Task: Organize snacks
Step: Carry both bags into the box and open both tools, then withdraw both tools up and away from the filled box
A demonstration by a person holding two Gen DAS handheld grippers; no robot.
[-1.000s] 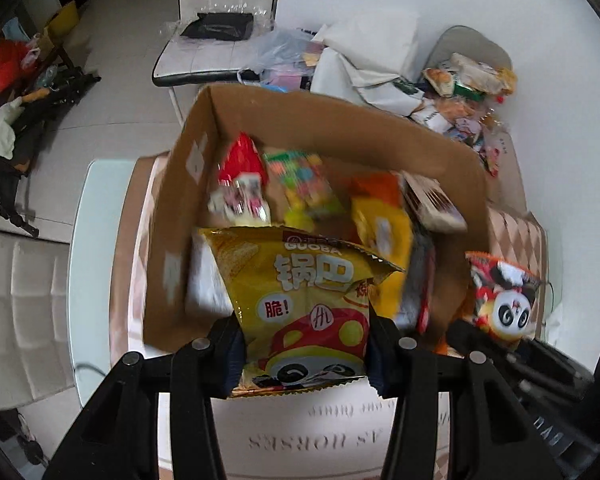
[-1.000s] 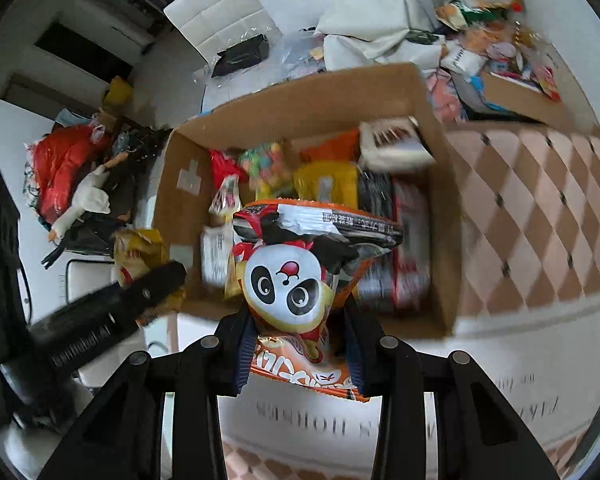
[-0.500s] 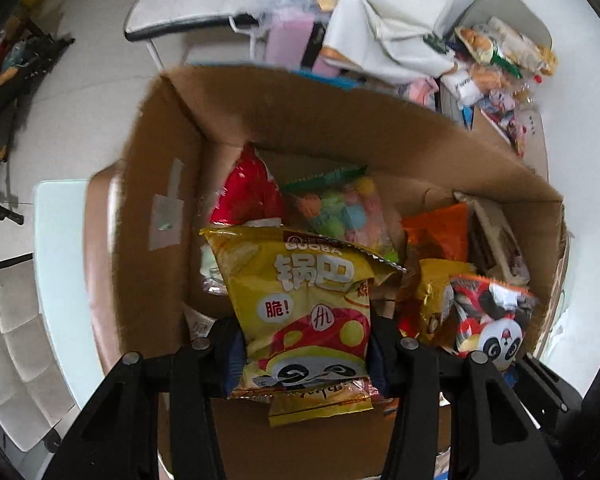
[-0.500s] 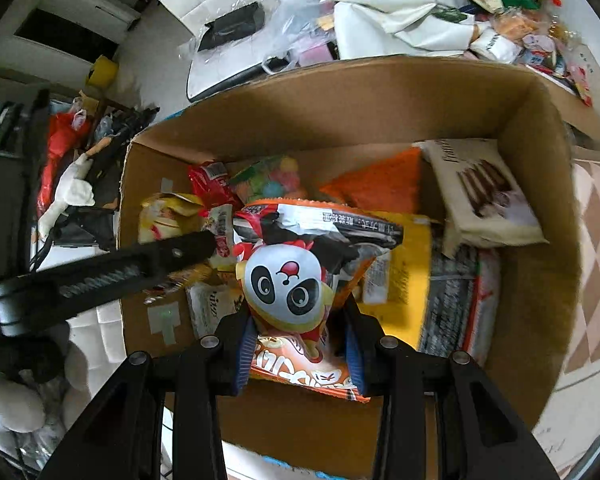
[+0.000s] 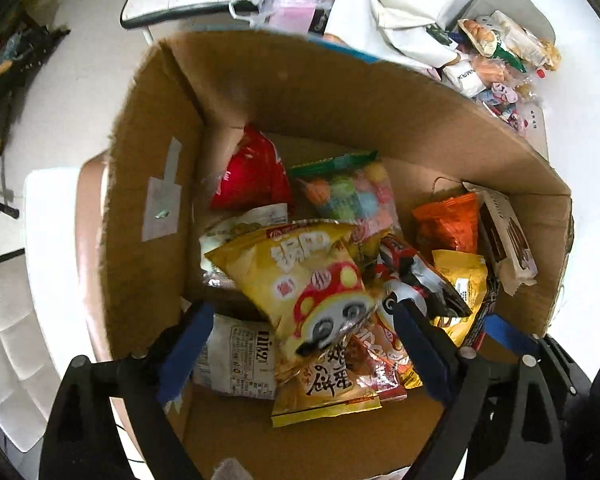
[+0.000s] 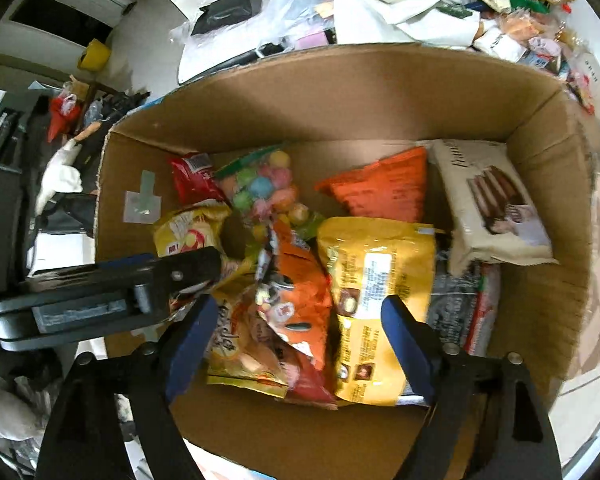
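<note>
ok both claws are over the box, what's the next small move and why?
Probably lift both claws straight up out of the cardboard box. The left claw and right claw have just been opening; their pads stand clear of the yellow chip bag and the orange panda bag, which lie loose on the pile. More snacks wait beyond the box.

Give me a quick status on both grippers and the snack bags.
Left gripper and right gripper open, jaws just opened over the box. Yellow bag and panda bag released, lying loose on the pile. Nothing in the way.
</note>
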